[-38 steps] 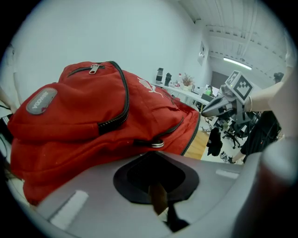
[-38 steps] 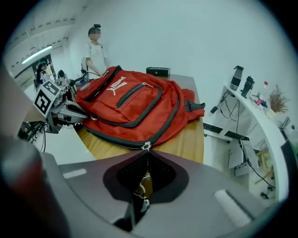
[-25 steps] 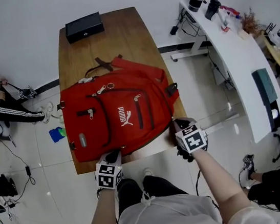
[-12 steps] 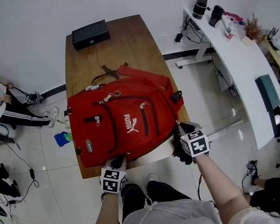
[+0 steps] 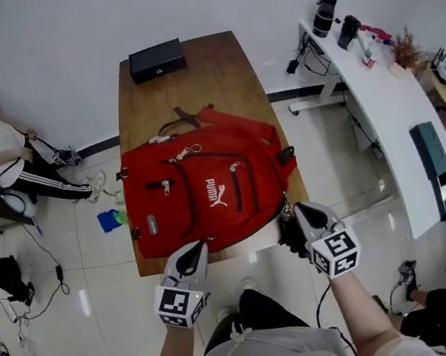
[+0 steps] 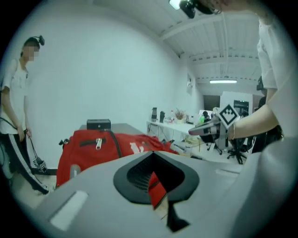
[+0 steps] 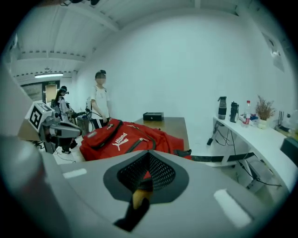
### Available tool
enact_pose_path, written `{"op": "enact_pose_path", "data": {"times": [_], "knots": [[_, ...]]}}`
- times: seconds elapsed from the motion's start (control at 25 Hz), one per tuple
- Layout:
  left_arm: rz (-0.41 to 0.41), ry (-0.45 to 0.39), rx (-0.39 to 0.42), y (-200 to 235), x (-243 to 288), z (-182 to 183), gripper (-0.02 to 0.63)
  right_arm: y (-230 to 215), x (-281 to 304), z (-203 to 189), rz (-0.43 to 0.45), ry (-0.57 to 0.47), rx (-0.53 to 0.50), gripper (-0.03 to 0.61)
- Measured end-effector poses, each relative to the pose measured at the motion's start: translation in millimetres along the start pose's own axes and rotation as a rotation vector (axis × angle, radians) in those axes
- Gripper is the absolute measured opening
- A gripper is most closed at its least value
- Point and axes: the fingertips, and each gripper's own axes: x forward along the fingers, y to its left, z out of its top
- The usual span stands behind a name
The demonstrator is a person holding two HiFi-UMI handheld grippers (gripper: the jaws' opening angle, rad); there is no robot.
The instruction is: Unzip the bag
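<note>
Looking down: a red bag [image 5: 208, 191] lies flat on a wooden table [image 5: 193, 78], with a black box [image 5: 156, 60] beyond it and a white desk [image 5: 385, 101] to the right. The left gripper [image 5: 199, 249] points at the bag's near edge. The right gripper [image 5: 291, 213] is at its near right corner.

Left gripper view: jaws together, holding nothing, bag ahead.

Right gripper view: jaws closing, almost shut. Whether they pinch anything is unclear. A person [image 7: 99, 104] stands behind.

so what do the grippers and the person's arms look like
The left gripper and right gripper: grey wedges, black ribbed pads, each with a white cube of black square markers. Bare forearms, light short-sleeved top. The right jaws are closing on the red bag.
</note>
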Motion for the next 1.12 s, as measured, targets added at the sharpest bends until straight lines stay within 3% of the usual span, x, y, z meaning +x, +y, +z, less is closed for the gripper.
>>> {"op": "enact_pose_path", "data": {"times": [0.16, 0.36, 0.72, 1.12], "knots": [[-0.031, -0.172, -0.012, -30, -46, 48, 0.006, 47, -33, 17, 0.064, -0.107, 0.001, 0.006], [-0.082, -0.271, 0.038, -75, -109, 60, 0.006, 112, -87, 20, 0.109, -0.208, -0.005, 0.006], [-0.079, -0.363, 0.129, -130, -239, 50, 0.006, 230, -186, 8, 0.097, -0.312, -0.063, 0.006], [-0.025, -0.374, 0.13, -145, -319, 26, 0.006, 316, -252, 18, 0.134, -0.4, -0.188, 0.006]]}}
